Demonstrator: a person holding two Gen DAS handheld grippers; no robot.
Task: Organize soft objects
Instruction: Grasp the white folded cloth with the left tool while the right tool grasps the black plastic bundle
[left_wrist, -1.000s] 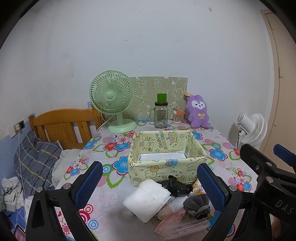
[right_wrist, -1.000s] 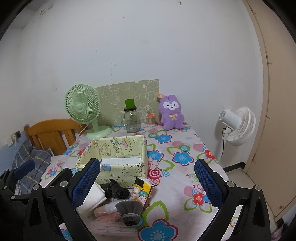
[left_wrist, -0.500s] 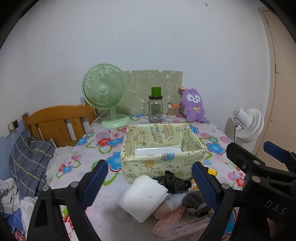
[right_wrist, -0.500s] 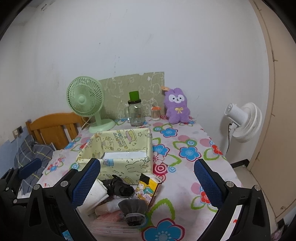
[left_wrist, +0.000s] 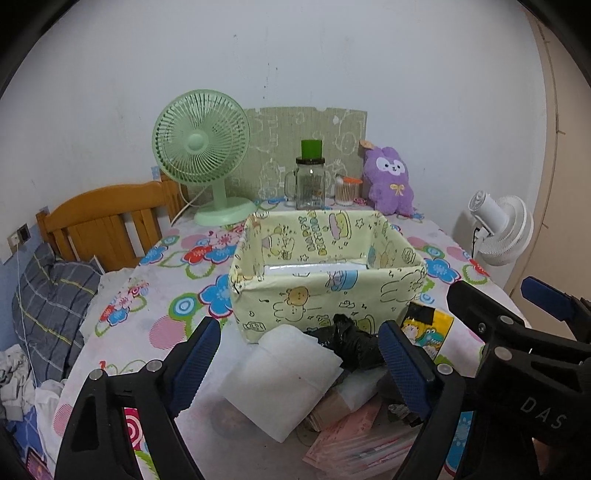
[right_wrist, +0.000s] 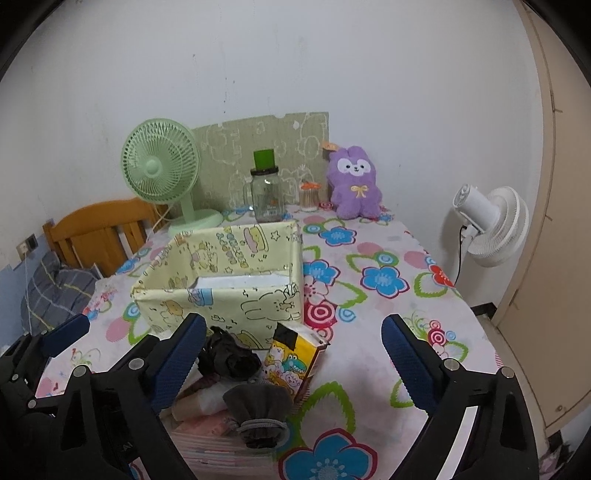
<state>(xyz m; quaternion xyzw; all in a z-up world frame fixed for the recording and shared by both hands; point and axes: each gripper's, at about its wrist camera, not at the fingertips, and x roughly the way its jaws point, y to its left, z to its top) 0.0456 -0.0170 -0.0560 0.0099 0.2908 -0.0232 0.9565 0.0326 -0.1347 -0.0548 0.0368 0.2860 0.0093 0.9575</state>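
- my left gripper (left_wrist: 299, 363) hangs over the near pile, jaws spread and gripping nothing; the white pack (left_wrist: 282, 376) and the black bag (left_wrist: 351, 343) lie between them, untouched.
- my right gripper (right_wrist: 291, 358) is just beside it, jaws closing but far apart, with nothing pressed; the grey pouch (right_wrist: 258, 410) and the yellow carton (right_wrist: 295, 363) lie in the gap.
- the pile sits at the near edge of the flowered desk (right_wrist: 369, 258): pink packs (left_wrist: 354, 439) at the bottom, white pack and pouch on top.
- the black bag and the carton lie against the front wall of the yellow box (left_wrist: 325, 280), which stands mid-desk, open at the top.
- behind it stand a green fan (left_wrist: 203, 158), a jar (left_wrist: 310, 181) with a green lid and a purple plush (right_wrist: 354, 184), near the wall.
- a white fan (right_wrist: 487, 225) stands off the desk to the right.
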